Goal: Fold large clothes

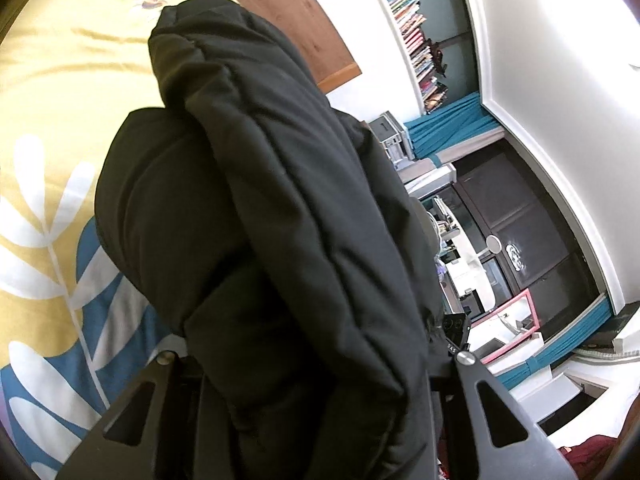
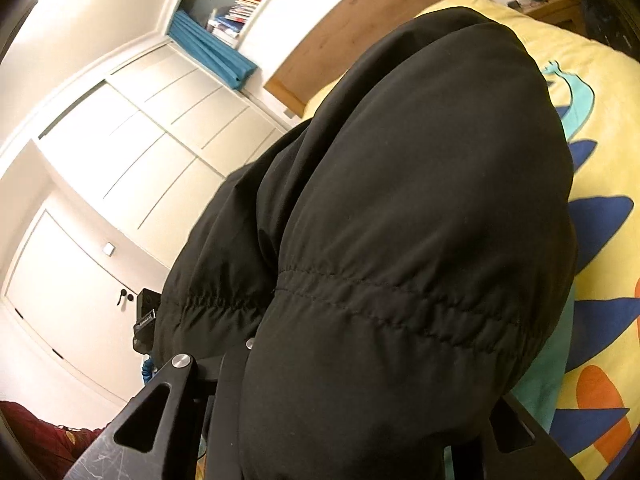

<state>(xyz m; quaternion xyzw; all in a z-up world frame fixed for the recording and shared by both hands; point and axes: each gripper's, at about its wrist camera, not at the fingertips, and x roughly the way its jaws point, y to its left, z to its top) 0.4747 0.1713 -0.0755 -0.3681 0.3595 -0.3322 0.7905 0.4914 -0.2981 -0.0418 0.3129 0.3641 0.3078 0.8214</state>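
A large black padded jacket (image 1: pixel 280 200) hangs lifted above the bed and fills the middle of the left wrist view. My left gripper (image 1: pixel 316 360) is shut on a thick bunch of it, which bulges out between the two fingers (image 1: pixel 496 412). In the right wrist view the jacket (image 2: pixel 420 200) shows a gathered seam across its width. My right gripper (image 2: pixel 348 384) is shut on its near end. The fabric hides that gripper's pads and most of its right finger.
The bed cover (image 1: pixel 60 100) under the jacket is yellow with white leaves and blue shapes (image 2: pixel 600 128). A wooden headboard (image 2: pixel 360 36) stands behind it. White wardrobe doors (image 2: pixel 140 160), a bookshelf (image 1: pixel 416 32) and a cluttered desk (image 1: pixel 472 264) line the room.
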